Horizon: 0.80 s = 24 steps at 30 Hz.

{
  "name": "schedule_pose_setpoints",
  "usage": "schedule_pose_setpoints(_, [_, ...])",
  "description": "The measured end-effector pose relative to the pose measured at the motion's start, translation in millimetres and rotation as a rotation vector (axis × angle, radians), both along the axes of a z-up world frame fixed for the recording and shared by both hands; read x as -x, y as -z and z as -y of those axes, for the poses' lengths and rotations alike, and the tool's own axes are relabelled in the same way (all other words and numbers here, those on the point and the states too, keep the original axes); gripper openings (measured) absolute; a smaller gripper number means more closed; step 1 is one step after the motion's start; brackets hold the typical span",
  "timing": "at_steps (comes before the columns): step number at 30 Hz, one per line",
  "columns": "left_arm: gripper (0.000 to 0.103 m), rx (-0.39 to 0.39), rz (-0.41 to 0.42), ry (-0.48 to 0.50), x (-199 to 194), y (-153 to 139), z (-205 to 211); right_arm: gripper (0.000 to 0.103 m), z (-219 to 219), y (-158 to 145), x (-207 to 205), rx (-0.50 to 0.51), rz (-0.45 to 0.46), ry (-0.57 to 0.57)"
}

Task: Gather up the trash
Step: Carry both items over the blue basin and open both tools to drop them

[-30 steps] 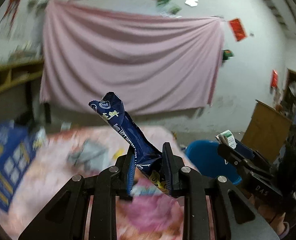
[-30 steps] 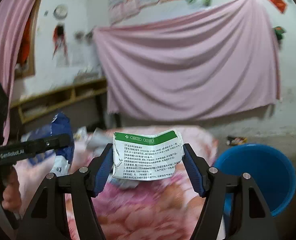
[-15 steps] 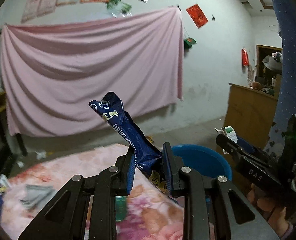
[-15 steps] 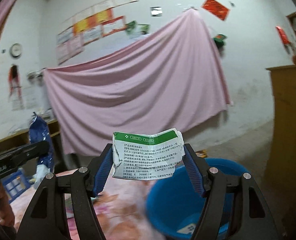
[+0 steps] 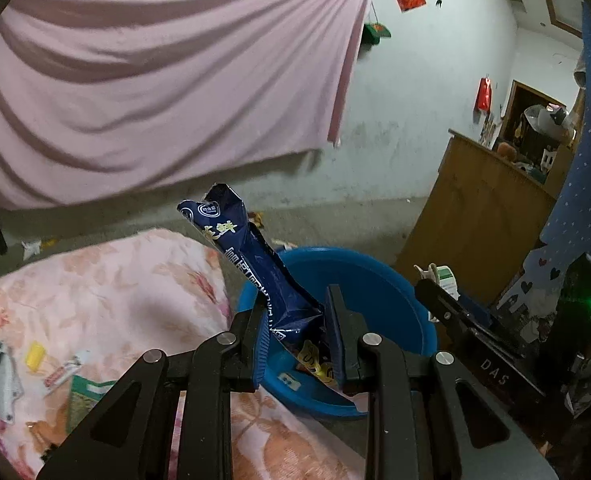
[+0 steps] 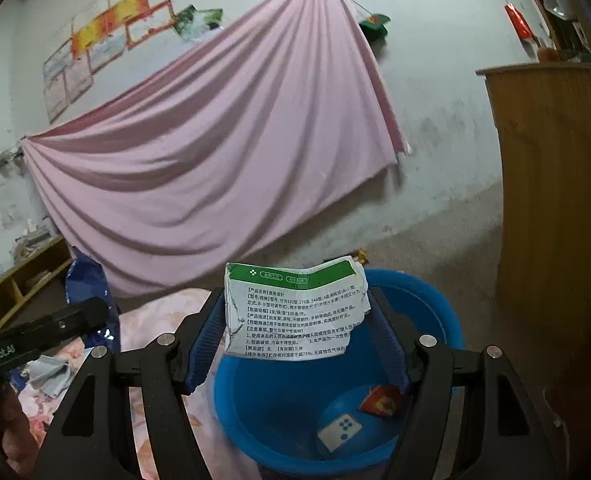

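Both grippers have swung from the floral blanket (image 5: 95,292) to the blue basin (image 6: 435,312).
Left gripper (image 5: 297,320) pinches a blue wrapper (image 5: 263,264); right gripper (image 6: 295,320) clamps a green-white packet (image 6: 295,312) above basin litter; wooden cabinet (image 6: 555,200) beside.

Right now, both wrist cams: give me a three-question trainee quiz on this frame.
1. True or false: the left gripper is clamped on a dark blue snack wrapper.
2. What does the right gripper carry? A) a green and white paper pack B) a bottle C) a spoon
3. Fill in: the trash already dropped lies in the blue ____.

Key: 1 true. 2 A. 3 bucket; a red wrapper and a white packet lie at its bottom.
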<state>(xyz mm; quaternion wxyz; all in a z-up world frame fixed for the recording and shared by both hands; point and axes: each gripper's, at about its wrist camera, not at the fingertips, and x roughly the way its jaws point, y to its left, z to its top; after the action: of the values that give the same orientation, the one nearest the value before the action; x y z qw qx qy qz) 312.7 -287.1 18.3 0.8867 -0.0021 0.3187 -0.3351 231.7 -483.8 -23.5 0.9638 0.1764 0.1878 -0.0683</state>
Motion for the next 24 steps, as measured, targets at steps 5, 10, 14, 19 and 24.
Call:
schedule_pose_setpoints(5, [0.024, -0.027, -0.038, 0.002, -6.3, 6.2, 9.3, 0.069, 7.5, 10.2, -6.3, -0.028, -0.062, 0.009])
schedule_pose_setpoints(10, [0.026, -0.061, -0.073, -0.001, -14.3, 14.8, 15.9, 0.070, 13.2, 17.7, -13.0, -0.082, -0.097, -0.003])
schedule_pose_setpoints(14, [0.037, -0.053, -0.097, -0.016, -17.2, 20.1, 18.9, 0.070, 20.7, 21.7, -13.1, -0.135, -0.106, 0.003])
schedule_pose_setpoints(19, [0.037, -0.058, -0.105, -0.027, -17.4, 19.9, 17.9, 0.070, 24.2, 22.2, -12.5, -0.154, -0.108, 0.010])
schedule_pose_setpoints(24, [0.042, -0.048, -0.081, -0.047, -12.4, 16.9, 7.9, 0.072, 22.5, 20.6, -13.4, -0.151, -0.112, 0.011])
